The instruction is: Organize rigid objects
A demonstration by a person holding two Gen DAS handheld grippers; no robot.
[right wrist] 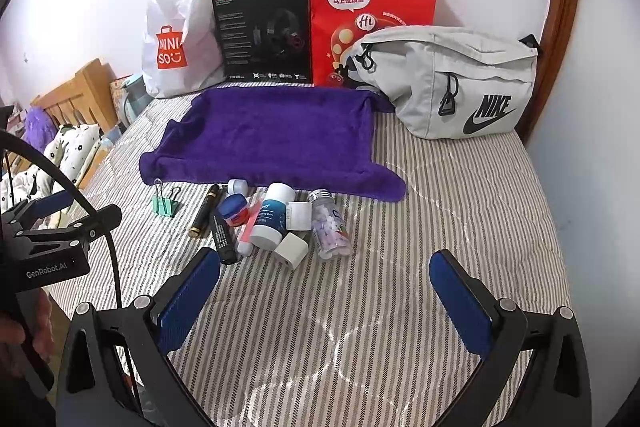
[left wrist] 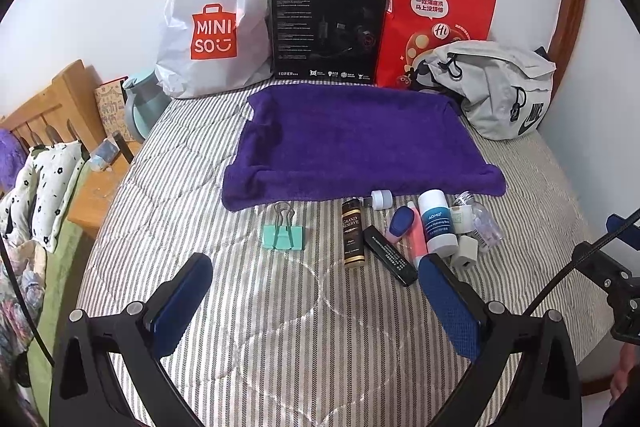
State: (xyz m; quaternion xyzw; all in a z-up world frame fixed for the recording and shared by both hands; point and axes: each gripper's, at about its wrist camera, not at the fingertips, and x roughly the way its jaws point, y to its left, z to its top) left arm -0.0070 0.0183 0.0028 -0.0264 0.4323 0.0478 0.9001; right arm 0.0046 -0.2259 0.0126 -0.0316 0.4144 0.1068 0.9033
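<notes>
Both the left gripper [left wrist: 316,291] and right gripper [right wrist: 326,291] hover spread and empty above the striped bed [right wrist: 460,211], nothing picked yet, so the next move likely means reaching for the cluttered small items [right wrist: 276,223] just short of the purple towel [right wrist: 276,135].

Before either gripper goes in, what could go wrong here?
1. The small items are packed tight: closing on the white balm tube could knock the pill bottle or white cube.
2. Tube and bottle lie on their sides on the soft striped bedding, so may roll.
</notes>
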